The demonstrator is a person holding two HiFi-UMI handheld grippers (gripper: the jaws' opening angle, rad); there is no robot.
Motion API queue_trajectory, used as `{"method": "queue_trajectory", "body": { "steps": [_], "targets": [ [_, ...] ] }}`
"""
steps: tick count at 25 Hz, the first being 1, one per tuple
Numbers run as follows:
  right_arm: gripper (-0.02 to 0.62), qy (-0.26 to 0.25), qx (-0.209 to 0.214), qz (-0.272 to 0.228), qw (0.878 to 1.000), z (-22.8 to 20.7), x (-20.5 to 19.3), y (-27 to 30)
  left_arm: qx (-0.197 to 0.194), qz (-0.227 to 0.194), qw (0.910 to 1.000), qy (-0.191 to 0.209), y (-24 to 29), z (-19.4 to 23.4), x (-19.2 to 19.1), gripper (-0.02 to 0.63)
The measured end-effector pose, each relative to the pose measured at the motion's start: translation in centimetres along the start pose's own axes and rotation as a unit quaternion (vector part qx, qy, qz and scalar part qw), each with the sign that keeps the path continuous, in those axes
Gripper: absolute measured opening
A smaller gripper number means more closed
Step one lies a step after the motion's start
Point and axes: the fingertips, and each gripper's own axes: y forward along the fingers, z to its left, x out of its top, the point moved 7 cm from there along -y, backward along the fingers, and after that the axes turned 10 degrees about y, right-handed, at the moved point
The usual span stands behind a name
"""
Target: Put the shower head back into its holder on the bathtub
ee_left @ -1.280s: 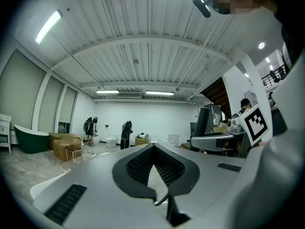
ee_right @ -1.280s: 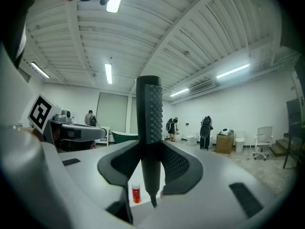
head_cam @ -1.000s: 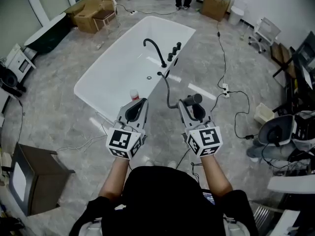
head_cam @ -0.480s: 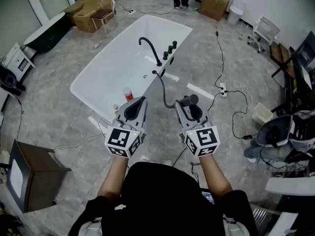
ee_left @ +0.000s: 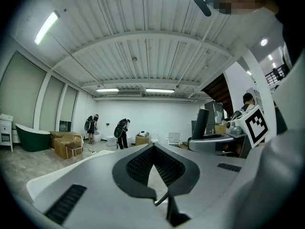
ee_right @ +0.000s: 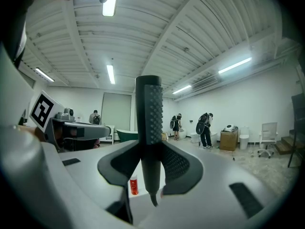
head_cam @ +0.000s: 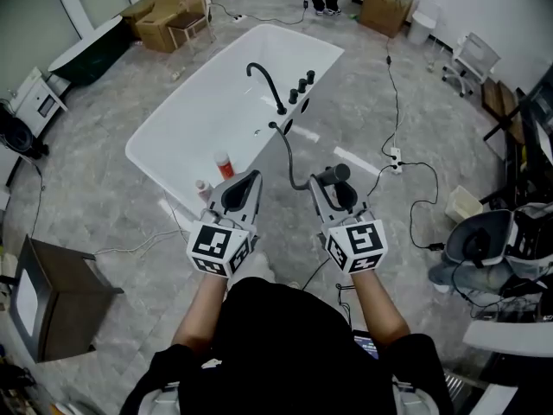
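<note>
Bathtub (head_cam: 181,128) first: it is white and stands on the gray floor (head_cam: 104,206). A red bottle (head_cam: 224,164) and a smaller bottle (head_cam: 202,188) stand at its near end. I cannot tell if they are on the rim or inside. A black tap (head_cam: 266,83) curves over the tub from its right rim, with black knobs (head_cam: 302,85) beside it. An open brown box (head_cam: 164,15) sits far off past the tub, too small to see into.

The right gripper (head_cam: 327,182) has its jaws closed on the shower head (head_cam: 338,174), which stands upright between them. The dark hose (head_cam: 294,167) runs from the shower head to the tub's rim by the tap. The shower head itself is apart from the tub, out over the floor. The left gripper (head_cam: 251,180) has its jaws pressed together with nothing in them.

A second ago the left gripper covered part of the red bottle, and the smaller bottle did not show. Now both bottles are in plain sight, just left of that gripper.
</note>
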Motion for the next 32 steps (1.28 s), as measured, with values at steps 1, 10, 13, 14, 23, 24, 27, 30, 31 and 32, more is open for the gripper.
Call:
{"method": "queue_trajectory", "body": {
  "steps": [1, 10, 13, 14, 23, 24, 27, 30, 31, 32],
  "targets": [
    [0.141, 0.001, 0.001, 0.000, 1.000, -0.3, 0.1, 0.2, 0.001, 0.001, 1.0000, 0.001, 0.2, 0.0, 0.1, 0.011],
    [0.141, 0.012, 0.011, 0.010, 1.000, -2.3, 1.0, 3.3, 0.012, 0.011, 0.9999, -0.004, 3.2, 1.5, 0.4, 0.012],
    [0.141, 0.013, 0.013, 0.012, 1.000, -2.7, 1.5, 4.6, 0.011, 0.011, 0.9999, -0.006, 4.4, 2.3, 0.9, 0.012],
    [0.141, 0.014, 0.013, 0.012, 1.000, -2.8, 1.7, 5.1, 0.010, 0.010, 0.9999, -0.007, 4.8, 2.7, 1.0, 0.012],
    [0.141, 0.013, 0.016, 0.013, 1.000, -5.0, 2.4, 10.6, 0.006, 0.006, 0.9998, -0.018, 9.7, 6.3, 0.5, 0.012],
    [0.141, 0.013, 0.016, 0.013, 1.000, -5.3, 2.4, 11.3, 0.005, 0.006, 0.9998, -0.018, 10.4, 6.9, 0.3, 0.012],
    [0.141, 0.012, 0.015, 0.017, 1.000, -6.2, 2.8, 13.8, 0.004, 0.005, 0.9997, -0.022, 12.5, 8.6, 0.2, 0.012],
    [0.141, 0.012, 0.012, 0.019, 1.000, -7.0, 3.2, 16.2, 0.003, 0.004, 0.9997, -0.025, 14.4, 10.5, 0.1, 0.012],
    [0.141, 0.012, 0.011, 0.020, 1.000, -7.2, 3.3, 17.0, 0.002, 0.004, 0.9996, -0.026, 14.9, 11.2, 0.0, 0.012],
    [0.141, 0.013, 0.010, 0.021, 1.000, -7.4, 3.4, 17.8, 0.001, 0.004, 0.9996, -0.027, 15.5, 11.8, -0.1, 0.012]
  ]
}}
